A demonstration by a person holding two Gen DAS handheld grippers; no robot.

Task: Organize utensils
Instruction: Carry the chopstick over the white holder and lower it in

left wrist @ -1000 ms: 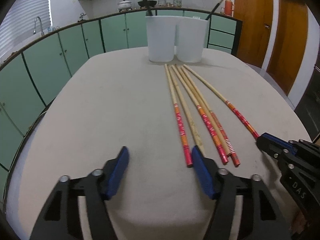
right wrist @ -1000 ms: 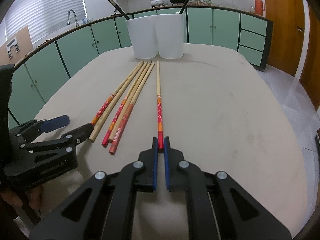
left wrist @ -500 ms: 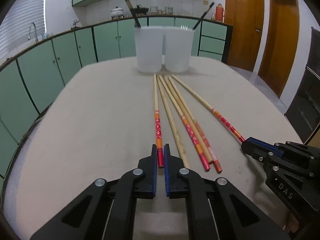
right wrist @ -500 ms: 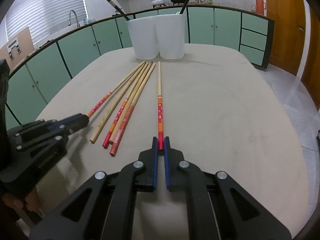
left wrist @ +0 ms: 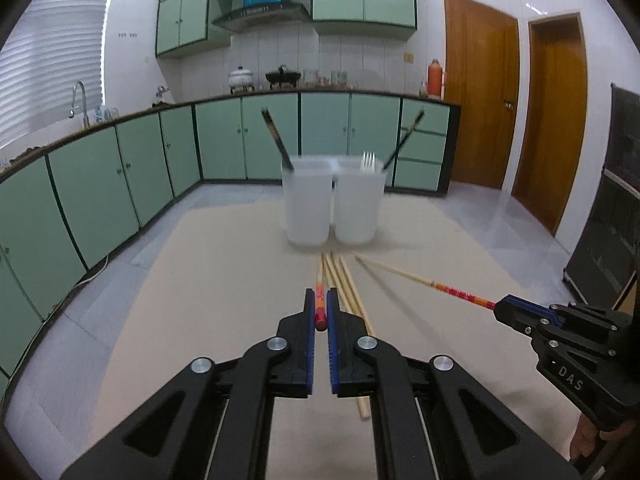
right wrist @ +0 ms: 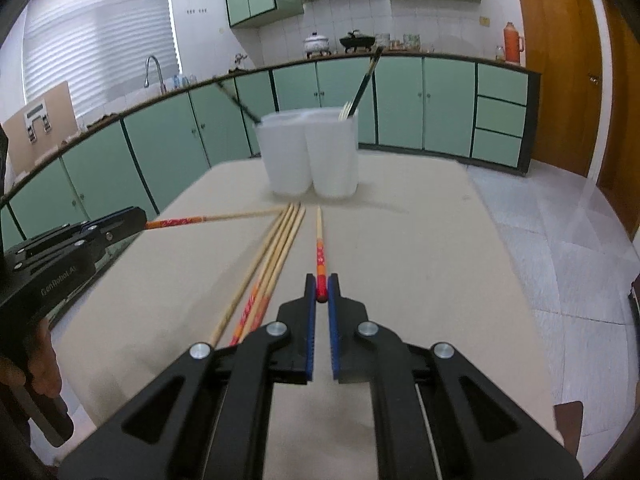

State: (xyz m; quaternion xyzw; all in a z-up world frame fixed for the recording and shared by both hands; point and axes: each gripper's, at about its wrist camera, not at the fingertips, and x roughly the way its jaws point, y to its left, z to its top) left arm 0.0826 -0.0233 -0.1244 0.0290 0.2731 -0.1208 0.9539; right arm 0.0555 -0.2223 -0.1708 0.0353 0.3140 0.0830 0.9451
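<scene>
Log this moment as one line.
left gripper: shut on chopstick | right gripper: shut on chopstick | three chopsticks on table

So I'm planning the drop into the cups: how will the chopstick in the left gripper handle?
The chopstick looks stiff and light, staying straight though the left gripper pinches only its red end. Held that far out, it may pivot. Round and slim, it would likely roll if released.
</scene>
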